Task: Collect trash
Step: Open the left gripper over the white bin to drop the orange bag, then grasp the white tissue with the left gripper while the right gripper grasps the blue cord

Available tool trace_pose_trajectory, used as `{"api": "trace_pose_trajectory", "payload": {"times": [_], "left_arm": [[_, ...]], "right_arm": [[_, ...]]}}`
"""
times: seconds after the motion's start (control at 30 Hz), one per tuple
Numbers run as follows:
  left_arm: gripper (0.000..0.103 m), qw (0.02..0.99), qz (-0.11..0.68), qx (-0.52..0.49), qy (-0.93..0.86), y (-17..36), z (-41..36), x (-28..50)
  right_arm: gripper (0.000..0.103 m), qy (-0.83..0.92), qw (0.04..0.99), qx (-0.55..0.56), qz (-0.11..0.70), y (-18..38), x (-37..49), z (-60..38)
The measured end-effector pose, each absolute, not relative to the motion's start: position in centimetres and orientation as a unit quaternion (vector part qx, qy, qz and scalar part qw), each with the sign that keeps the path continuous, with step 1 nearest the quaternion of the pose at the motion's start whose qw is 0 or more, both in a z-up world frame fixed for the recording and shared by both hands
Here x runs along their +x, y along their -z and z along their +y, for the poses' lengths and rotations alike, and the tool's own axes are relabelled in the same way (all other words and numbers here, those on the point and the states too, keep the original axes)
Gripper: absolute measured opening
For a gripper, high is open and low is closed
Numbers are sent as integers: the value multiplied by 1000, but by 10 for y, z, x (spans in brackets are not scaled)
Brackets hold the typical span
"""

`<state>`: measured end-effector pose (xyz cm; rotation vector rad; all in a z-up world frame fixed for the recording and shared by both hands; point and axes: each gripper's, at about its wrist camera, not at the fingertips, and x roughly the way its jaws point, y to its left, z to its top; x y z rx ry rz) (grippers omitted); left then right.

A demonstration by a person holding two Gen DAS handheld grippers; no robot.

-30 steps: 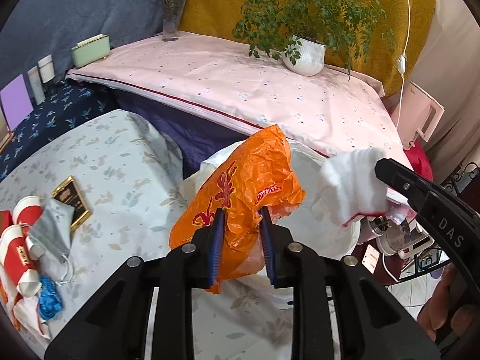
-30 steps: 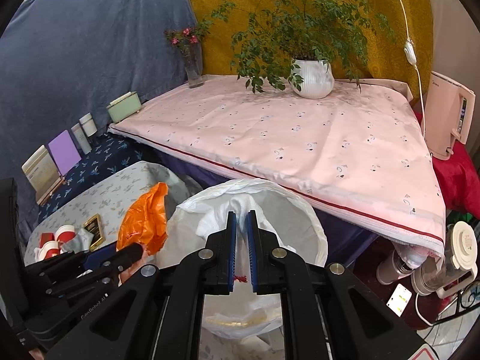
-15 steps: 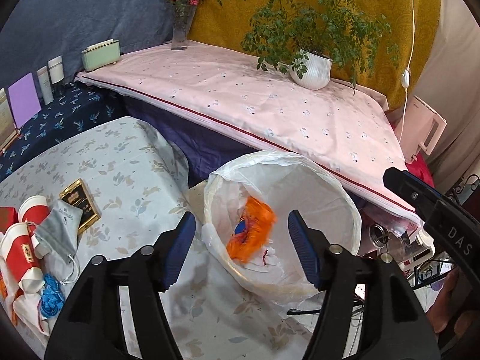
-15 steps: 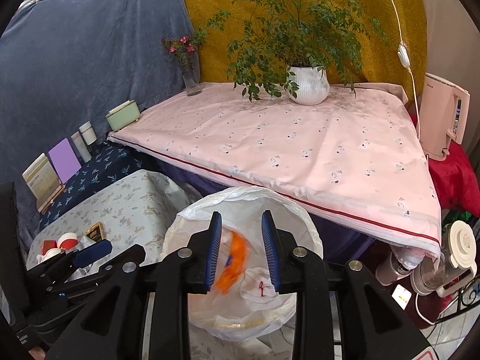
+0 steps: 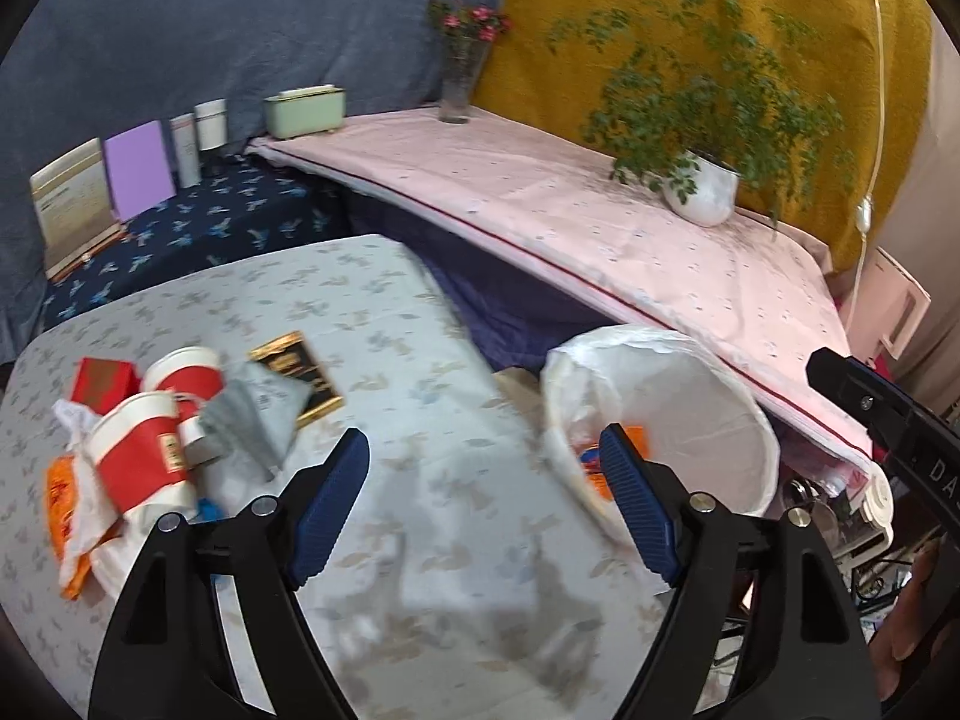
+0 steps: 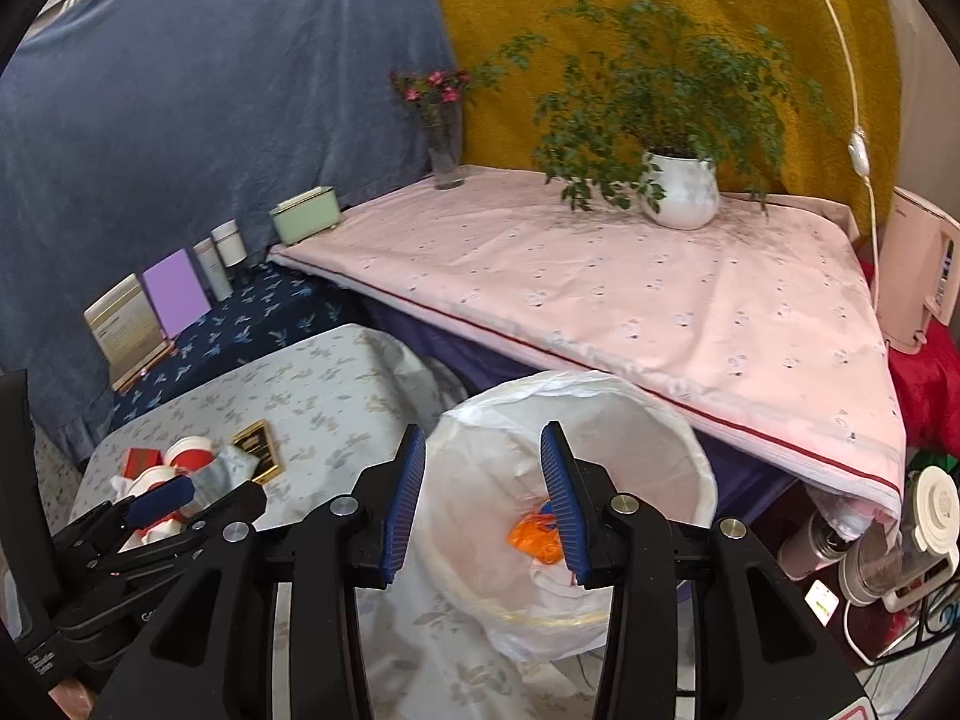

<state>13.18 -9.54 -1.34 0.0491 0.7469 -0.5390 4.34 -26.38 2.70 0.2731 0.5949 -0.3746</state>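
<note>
Trash is what I'm after, and most of it sits in a heap on the worktop (image 5: 420,324) at about nine o'clock from my left claw (image 5: 480,510). I count two red-and-white paper cups (image 5: 144,462) lying on their sides, one small red box (image 5: 102,381) touching the farther cup, one grey pouch (image 5: 252,414) draped against the cups, and one black-and-gold packet (image 5: 300,375) just beside the pouch. Under the nearer cup lies some white plastic with an orange edge (image 5: 66,516), and a scrap of blue peeks out beside it; I cannot tell what that scrap is.

One white-lined bin (image 6: 660,420) stands off the worktop's edge at about one o'clock from my left claw. Inside it I see one orange bag (image 6: 531,534) crumpled near the bottom, resting on something white.

My left claw is spread wide, with nothing between its blue pads (image 5: 333,498), and hangs over bare worktop cloth between the heap and the bin. My right claw (image 6: 483,498) is also spread and empty, poised above the bin's mouth, with the orange bag showing just beside its right-hand pad.

Beyond, at twelve o'clock, a pink-covered table (image 6: 600,276) carries one potted plant (image 6: 681,189), one vase of flowers (image 6: 444,150) and one pale green box (image 6: 305,215).
</note>
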Motion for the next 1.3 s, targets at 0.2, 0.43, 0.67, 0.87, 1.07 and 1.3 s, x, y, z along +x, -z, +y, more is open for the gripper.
{"api": "trace_pose_trajectory", "payload": {"times": [0.2, 0.43, 0.67, 0.87, 1.07, 1.3], "left_arm": [[78, 908, 365, 3, 206, 17, -38, 138], [85, 918, 369, -5, 145, 24, 25, 139], [87, 920, 378, -16, 98, 37, 80, 143], [87, 918, 389, -29, 74, 49, 110, 146], [87, 910, 408, -36, 66, 65, 125, 155], [87, 901, 427, -27, 71, 81, 128, 176]], "right_arm": [[40, 147, 935, 121, 299, -29, 57, -223], [41, 103, 939, 103, 312, -26, 73, -171], [42, 62, 936, 88, 335, -13, 89, -124], [42, 32, 930, 76, 357, 4, 103, -91], [42, 6, 921, 70, 383, 25, 121, -65], [42, -17, 908, 66, 413, 54, 144, -40]]}}
